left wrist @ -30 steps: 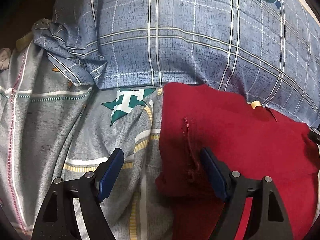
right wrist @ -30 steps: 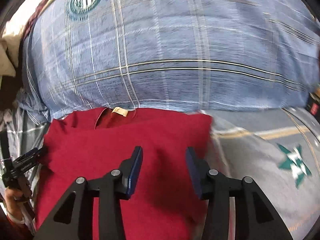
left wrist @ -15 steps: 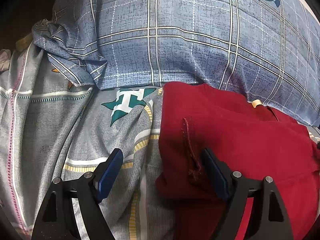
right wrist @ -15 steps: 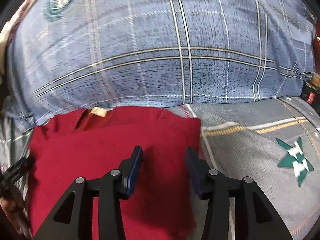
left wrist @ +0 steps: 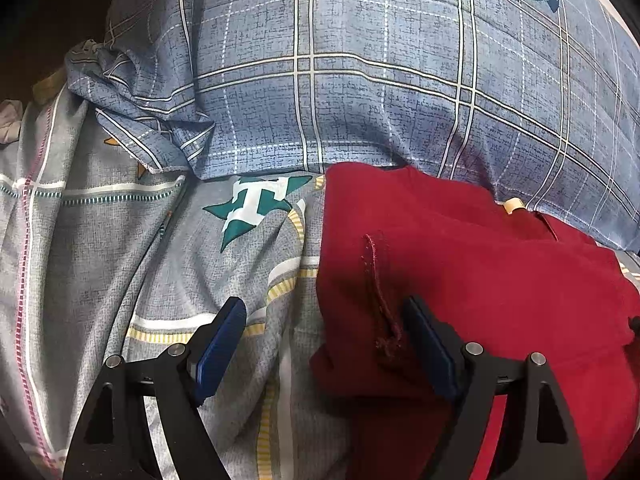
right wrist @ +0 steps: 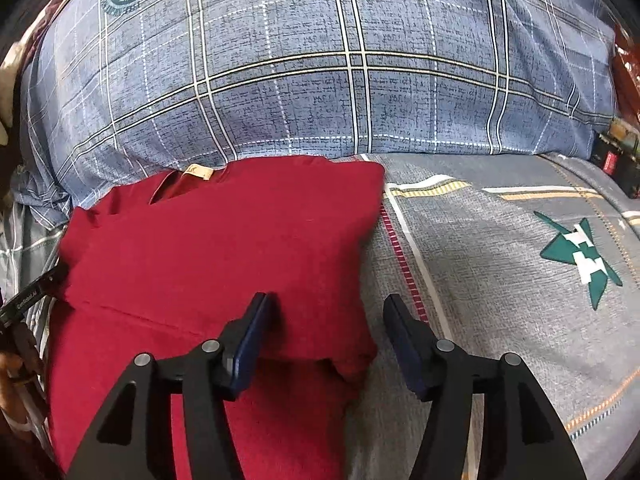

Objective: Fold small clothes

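A dark red garment (left wrist: 472, 272) lies folded on the grey bedsheet (left wrist: 120, 248), its tan neck label against the pillow. My left gripper (left wrist: 324, 320) is open and straddles the garment's left edge, with a folded-in hemmed sleeve just inside its right finger. In the right wrist view the same garment (right wrist: 224, 248) lies left of centre. My right gripper (right wrist: 326, 316) is open and straddles the garment's right edge, its left finger over the cloth, its right finger over the sheet. Neither holds anything.
A large blue plaid pillow (left wrist: 360, 72) lies right behind the garment and shows in the right wrist view (right wrist: 320, 64) too. The sheet (right wrist: 520, 280) has green star prints. Dark objects (right wrist: 616, 160) sit at the bed's far right edge. The left gripper tip (right wrist: 36, 292) shows at the left.
My right gripper has swung right, from over the middle of the garment to its right edge, and its jaws have opened wider. The left gripper has barely moved.
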